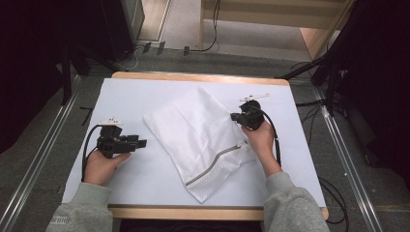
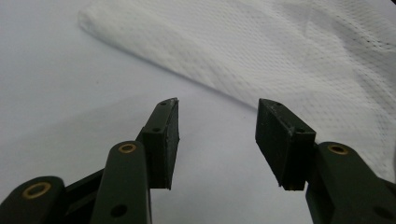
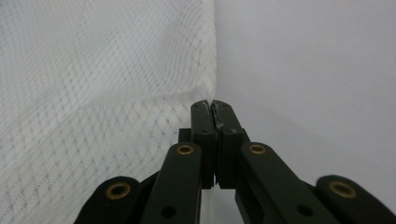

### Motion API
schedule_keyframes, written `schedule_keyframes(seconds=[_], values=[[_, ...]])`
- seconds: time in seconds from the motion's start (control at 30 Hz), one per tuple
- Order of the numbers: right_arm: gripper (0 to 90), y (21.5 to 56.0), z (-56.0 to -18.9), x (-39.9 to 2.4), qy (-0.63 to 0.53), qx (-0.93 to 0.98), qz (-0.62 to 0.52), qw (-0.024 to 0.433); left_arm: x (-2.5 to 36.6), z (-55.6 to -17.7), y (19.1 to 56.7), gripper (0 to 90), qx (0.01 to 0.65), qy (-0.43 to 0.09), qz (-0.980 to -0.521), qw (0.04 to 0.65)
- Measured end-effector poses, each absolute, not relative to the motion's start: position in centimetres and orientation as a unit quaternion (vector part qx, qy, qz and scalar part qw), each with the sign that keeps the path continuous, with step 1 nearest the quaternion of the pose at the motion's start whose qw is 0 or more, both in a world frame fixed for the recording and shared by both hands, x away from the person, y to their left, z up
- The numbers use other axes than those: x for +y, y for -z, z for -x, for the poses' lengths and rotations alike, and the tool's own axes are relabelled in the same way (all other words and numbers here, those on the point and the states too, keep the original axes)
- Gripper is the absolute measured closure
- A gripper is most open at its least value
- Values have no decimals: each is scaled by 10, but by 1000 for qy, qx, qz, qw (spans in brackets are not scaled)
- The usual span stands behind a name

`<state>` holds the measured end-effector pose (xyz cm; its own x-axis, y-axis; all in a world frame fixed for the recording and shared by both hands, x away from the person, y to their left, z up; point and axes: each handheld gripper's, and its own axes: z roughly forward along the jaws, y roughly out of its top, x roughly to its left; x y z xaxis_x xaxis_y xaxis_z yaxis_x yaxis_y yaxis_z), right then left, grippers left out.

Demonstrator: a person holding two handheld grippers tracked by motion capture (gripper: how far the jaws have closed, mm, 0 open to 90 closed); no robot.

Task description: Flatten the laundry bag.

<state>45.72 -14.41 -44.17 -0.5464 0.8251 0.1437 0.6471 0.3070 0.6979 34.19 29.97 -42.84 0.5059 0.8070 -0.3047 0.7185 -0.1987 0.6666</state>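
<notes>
Two grippers work around a white mesh laundry bag (image 1: 200, 142) that lies flat and slantwise near the middle of the white table (image 1: 145, 183), its grey zipper (image 1: 212, 164) running along the end nearest the person. Everything else is placed from that bag.

At the bag's right edge, the right gripper (image 1: 236, 116) sits against the fabric, held by the person's right hand (image 1: 261, 137). In the right gripper view its jaws are pressed together with the bag's hemmed edge (image 3: 205, 88) at their tips; the mesh seems pinched between them, and the cloth rises a little there.

Left of the bag, just short of its left corner, the left gripper (image 1: 142, 143) rests low over the table in the left hand (image 1: 101, 164), pointing at the bag. In the left gripper view its jaws stand well apart with bare table between them, and the bag's folded edge (image 2: 196, 74) lies just beyond the tips, untouched.

Black cables (image 1: 87, 145) trail from both grippers back toward the person. Beyond the table's far edge are grey floor, loose wires and a pale wooden frame (image 1: 270, 19); nothing lies between either gripper and the bag.
</notes>
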Motion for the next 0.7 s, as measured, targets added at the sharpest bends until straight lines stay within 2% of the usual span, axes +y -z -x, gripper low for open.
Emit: schedule_keyframes(seconds=[0.13,0.3,0.43,0.53,0.7], values=[[890,450,-459,-159,-358,789,-486,113,290,-347,429,504,486,-48,-777,398],[782,450,-450,-162,-358,792,-481,113,264,-354,434,504,462,-27,-796,390],[738,445,-440,-164,-363,795,-472,115,248,-356,439,504,452,-14,-806,382],[712,442,-423,-170,-377,796,-460,110,229,-355,447,507,445,1,-814,372],[683,442,-402,-179,-380,802,-448,108,211,-349,456,512,442,-9,-823,356]])
